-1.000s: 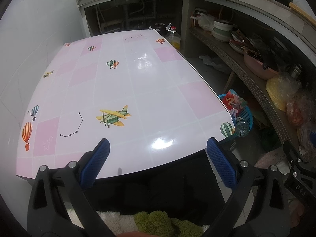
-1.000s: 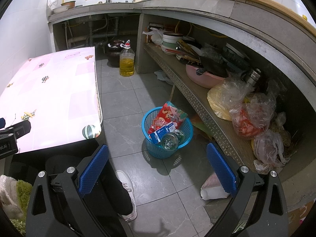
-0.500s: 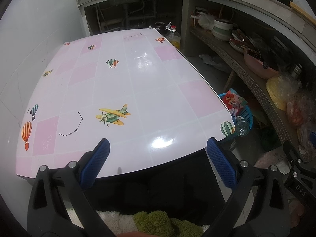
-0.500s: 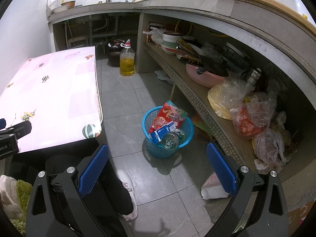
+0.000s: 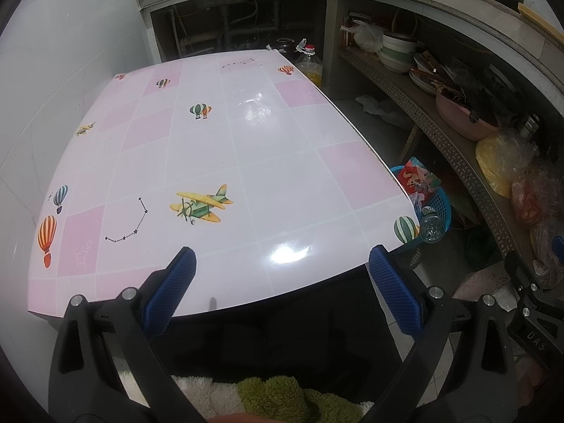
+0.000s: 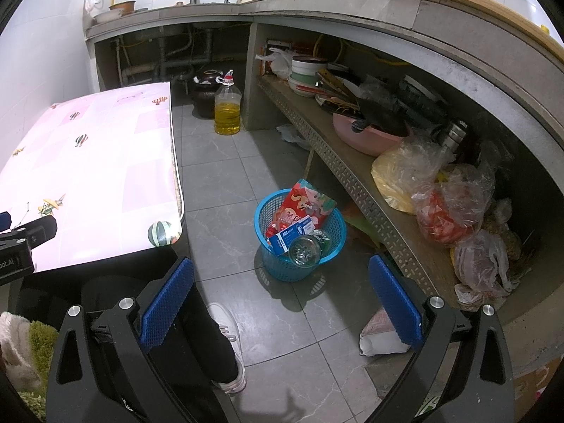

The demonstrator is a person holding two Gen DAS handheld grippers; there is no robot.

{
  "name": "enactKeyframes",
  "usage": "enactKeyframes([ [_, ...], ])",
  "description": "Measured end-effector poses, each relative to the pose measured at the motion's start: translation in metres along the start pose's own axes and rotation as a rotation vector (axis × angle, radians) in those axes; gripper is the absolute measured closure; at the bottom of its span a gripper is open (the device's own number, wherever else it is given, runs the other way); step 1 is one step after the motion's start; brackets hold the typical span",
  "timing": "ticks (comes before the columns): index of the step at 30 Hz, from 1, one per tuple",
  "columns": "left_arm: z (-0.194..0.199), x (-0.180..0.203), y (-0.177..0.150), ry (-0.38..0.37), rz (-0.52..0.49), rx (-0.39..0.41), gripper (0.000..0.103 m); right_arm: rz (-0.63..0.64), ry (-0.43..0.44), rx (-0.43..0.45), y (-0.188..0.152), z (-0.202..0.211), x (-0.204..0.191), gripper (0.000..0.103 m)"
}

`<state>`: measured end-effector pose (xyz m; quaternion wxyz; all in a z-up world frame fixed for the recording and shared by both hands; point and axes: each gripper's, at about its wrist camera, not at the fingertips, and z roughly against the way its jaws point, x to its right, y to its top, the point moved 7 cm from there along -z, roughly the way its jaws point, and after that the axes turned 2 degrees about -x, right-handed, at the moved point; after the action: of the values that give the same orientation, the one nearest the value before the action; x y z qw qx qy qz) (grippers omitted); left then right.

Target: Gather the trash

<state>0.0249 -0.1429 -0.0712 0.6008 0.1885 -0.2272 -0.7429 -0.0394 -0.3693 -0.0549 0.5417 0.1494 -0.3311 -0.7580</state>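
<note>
A blue plastic basket (image 6: 278, 268) stands on the grey floor tiles, right of the table. It holds a red snack bag (image 6: 303, 204), a blue and white box (image 6: 290, 234) and a clear plastic bottle (image 6: 305, 253). The basket also shows past the table corner in the left wrist view (image 5: 440, 208). My right gripper (image 6: 280, 306) is open and empty, held above the floor in front of the basket. My left gripper (image 5: 280, 290) is open and empty over the near edge of the pink tiled tabletop (image 5: 218, 162).
A bottle of yellow oil (image 6: 227, 111) stands on the floor by a dark pot. A low shelf (image 6: 352, 172) on the right carries bowls, a pink basin and plastic bags. A white bag (image 6: 379, 335) lies on the floor. The person's leg and shoe (image 6: 225, 349) are below.
</note>
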Motion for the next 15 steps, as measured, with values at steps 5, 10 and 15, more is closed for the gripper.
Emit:
enactKeyframes([
  [5, 0.0000, 0.0000, 0.0001, 0.000, 0.001, 0.000, 0.008, 0.000, -0.001, -0.001, 0.0004, -0.0002, 0.0003, 0.007],
  [10, 0.0001, 0.0000, 0.0002, 0.000, 0.001, 0.000, 0.008, 0.000, 0.000, 0.000, 0.0002, -0.0001, 0.0003, 0.007],
  [15, 0.0000, -0.0005, 0.0005, -0.001, 0.001, -0.002, 0.008, 0.001, 0.001, 0.000, 0.0008, -0.0003, 0.0005, 0.007],
])
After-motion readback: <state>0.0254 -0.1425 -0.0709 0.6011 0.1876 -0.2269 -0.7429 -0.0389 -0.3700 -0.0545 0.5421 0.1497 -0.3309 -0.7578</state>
